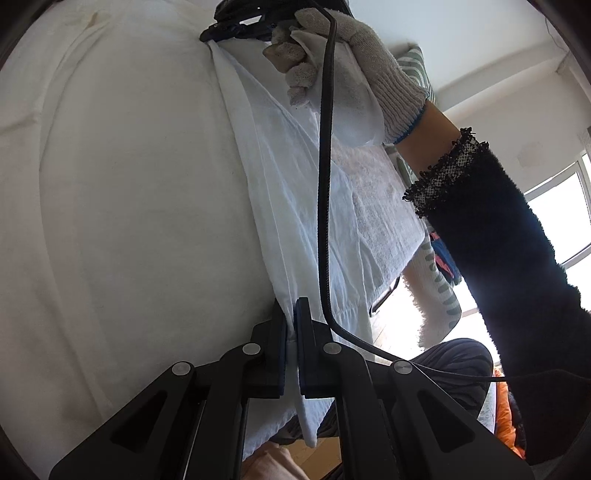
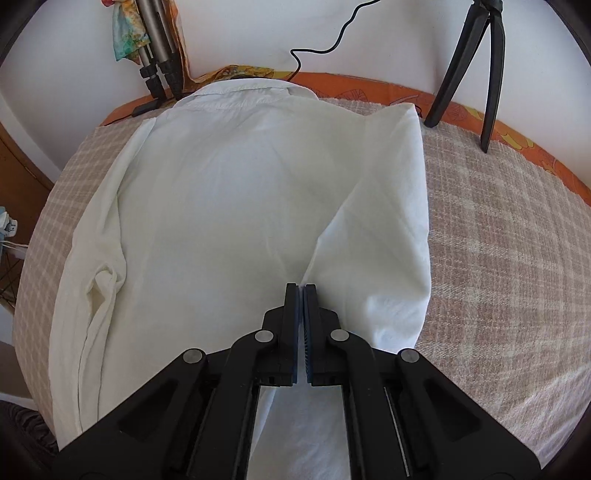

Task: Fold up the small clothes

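A white shirt (image 2: 229, 199) lies spread on the checked table cover (image 2: 498, 240), collar at the far side and one side folded inward. My right gripper (image 2: 300, 291) is shut on the shirt's near hem edge. In the left wrist view the same white shirt (image 1: 129, 184) fills the left, with its hem stretched taut between the two grippers. My left gripper (image 1: 291, 314) is shut on that hem edge. The right gripper (image 1: 236, 29) shows at the top, held by a gloved hand (image 1: 354, 55), also pinching the hem.
A black tripod (image 2: 476, 66) stands at the table's far right and another stand (image 2: 159, 55) at the far left. A black cable (image 1: 325, 184) runs across the left wrist view. An orange patterned cloth (image 2: 369, 86) edges the far side. A dark-sleeved arm (image 1: 498, 258) is at the right.
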A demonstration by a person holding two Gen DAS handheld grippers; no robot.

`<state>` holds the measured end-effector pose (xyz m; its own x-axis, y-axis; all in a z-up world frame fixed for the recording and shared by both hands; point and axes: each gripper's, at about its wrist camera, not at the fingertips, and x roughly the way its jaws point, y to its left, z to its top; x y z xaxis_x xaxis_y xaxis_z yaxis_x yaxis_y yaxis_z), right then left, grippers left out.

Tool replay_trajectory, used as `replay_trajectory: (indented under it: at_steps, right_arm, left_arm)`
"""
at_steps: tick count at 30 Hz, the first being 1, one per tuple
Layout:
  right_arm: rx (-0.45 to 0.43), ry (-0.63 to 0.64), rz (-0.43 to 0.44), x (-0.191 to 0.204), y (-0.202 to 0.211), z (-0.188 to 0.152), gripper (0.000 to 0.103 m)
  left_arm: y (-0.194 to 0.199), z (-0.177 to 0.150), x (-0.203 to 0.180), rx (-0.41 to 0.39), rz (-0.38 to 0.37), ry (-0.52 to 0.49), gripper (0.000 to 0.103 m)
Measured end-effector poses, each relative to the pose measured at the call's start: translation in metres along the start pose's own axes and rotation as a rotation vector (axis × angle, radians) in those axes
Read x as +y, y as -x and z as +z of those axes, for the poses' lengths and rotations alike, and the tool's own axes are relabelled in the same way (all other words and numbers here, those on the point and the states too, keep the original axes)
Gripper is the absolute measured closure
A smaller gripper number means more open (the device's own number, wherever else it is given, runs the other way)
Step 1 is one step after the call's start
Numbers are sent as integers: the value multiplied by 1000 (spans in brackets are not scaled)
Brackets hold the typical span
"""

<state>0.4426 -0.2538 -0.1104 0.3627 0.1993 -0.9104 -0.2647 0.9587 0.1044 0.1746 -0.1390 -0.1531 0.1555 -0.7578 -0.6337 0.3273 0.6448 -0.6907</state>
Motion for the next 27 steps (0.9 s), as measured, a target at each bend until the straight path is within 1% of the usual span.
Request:
replay_trajectory:
  at_steps: [1,2,3,4,5,6,7,10,12,14,15,17,20,23,24,27]
  right_arm:
    - [-17,-16,17,-3,8,-3,97]
    - [-37,-26,34,-7,18,-7,93]
    - [-60,-34,48,-11,31,-12,85]
    - [-86,-46,58,-17,45,-19,79]
    - [-115,-65,65,-24,60,-27,69]
    - [-142,-85,76,-31,75,-37,64]
    - [-161,-98,80,-37,89,-49,64]
    - [-195,-125,79,-54,125,-95,64]
    - [-195,-146,75,-61,141,-126,64]
    - [-185,-181,91,-69,151,-156,64]
    - [-177,-198,95,-72,154,-169,64]
    - [-157,-227,108,-76,157,-194,63]
    - [-125,-238,116,-78,158,-228,64]
    - [-90,-249,150,-78,154,-255,64]
    - [-79,-250,157,-77,152,-264,64]
    - [-36,-249,172,-75,144,-287,64]
  left_arm:
    - [1,0,-1,4,7,5,98]
    - [3,0,-2,3,22,5,98]
    - [7,0,-1,-4,44,0,97]
    - [12,0,-1,-16,69,-9,97]
    - [17,-1,-3,-33,94,-25,96]
    - [23,-1,-3,-54,119,-40,95]
    - [31,-1,-5,-76,138,-53,95]
    - [48,0,-9,-134,157,-75,95]
    - [53,1,-15,-153,164,-100,95]
    - [55,1,-23,-169,171,-120,95]
    - [42,-6,-34,-175,173,-126,95]
    - [39,-8,-40,-177,171,-138,95]
    - [37,-8,-45,-170,165,-164,95]
    - [31,-8,-59,-163,176,-214,95]
    - [32,-10,-54,-158,177,-235,95]
    - [19,-14,-68,-133,185,-298,95]
